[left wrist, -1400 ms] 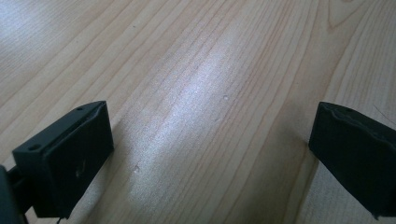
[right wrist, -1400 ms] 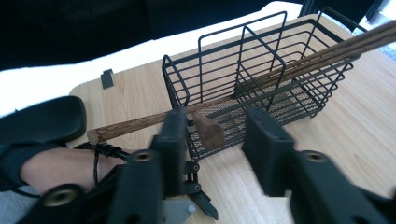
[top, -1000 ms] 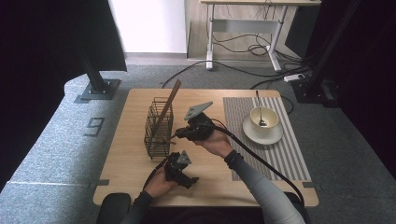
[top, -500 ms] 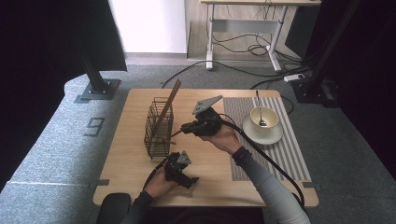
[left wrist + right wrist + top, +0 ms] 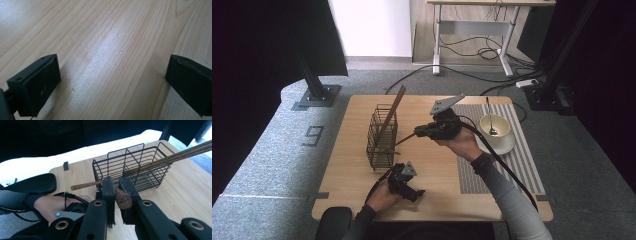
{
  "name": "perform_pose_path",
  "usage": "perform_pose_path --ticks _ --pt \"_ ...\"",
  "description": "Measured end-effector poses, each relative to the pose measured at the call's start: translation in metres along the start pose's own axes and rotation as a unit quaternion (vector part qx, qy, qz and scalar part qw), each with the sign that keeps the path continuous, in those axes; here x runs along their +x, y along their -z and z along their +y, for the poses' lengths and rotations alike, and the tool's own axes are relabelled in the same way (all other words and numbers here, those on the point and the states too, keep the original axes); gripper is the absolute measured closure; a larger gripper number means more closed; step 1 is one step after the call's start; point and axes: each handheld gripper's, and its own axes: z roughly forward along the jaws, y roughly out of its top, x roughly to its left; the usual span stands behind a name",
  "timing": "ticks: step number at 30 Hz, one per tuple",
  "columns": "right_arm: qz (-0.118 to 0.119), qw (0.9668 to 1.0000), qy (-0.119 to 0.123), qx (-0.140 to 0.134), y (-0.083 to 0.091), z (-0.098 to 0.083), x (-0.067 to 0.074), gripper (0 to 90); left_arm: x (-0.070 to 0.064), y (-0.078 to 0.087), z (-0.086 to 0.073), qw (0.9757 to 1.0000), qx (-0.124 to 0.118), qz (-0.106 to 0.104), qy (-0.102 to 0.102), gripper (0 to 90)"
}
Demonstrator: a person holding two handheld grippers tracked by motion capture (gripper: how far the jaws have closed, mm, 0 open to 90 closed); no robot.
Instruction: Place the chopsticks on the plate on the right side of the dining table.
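A black wire basket (image 5: pixel 382 136) stands on the wooden table (image 5: pixel 437 200), left of centre, with a few long wooden sticks (image 5: pixel 394 107) leaning out of it. My right gripper (image 5: pixel 419 131) hovers just right of the basket, shut on a thin wooden stick (image 5: pixel 404 139) that slants down toward the basket's side. In the right gripper view the jaws (image 5: pixel 117 187) pinch the stick (image 5: pixel 85 185) crosswise, and the basket (image 5: pixel 132 167) lies beyond. My left gripper (image 5: pixel 414 192) rests near the front edge, open (image 5: pixel 112 77), over bare wood.
A cream cup (image 5: pixel 494 125) with a spoon sits on a saucer (image 5: pixel 504 146) at the right, on a striped grey mat (image 5: pixel 517 165). A cable trails from the right gripper along the forearm. Bare wood lies between the two grippers.
My right gripper has risen and shifted right, away from the basket, carrying the stick. The left gripper has stayed put.
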Motion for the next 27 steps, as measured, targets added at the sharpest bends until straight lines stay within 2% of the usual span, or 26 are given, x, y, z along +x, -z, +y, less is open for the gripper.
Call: perform_pose_path --ticks 8,15,23,27 --pt "-0.006 0.9998 -0.004 -0.017 0.02 0.002 -0.003 83.1 0.0 0.0 0.0 1.0 0.0 0.0 -0.001 0.0" --pt "-0.028 0.9991 -0.008 -0.03 0.043 0.001 -0.007 83.1 0.0 0.0 0.0 1.0 -0.001 -0.001 0.001 0.0" --pt "-0.051 0.9979 -0.014 -0.037 0.062 -0.008 -0.013 83.1 -0.001 0.001 0.001 1.0 0.001 0.0 0.003 0.6" --pt "-0.063 0.997 -0.02 -0.039 0.072 -0.019 -0.017 83.1 -0.001 0.001 0.003 1.0 0.006 0.003 0.007 2.6"
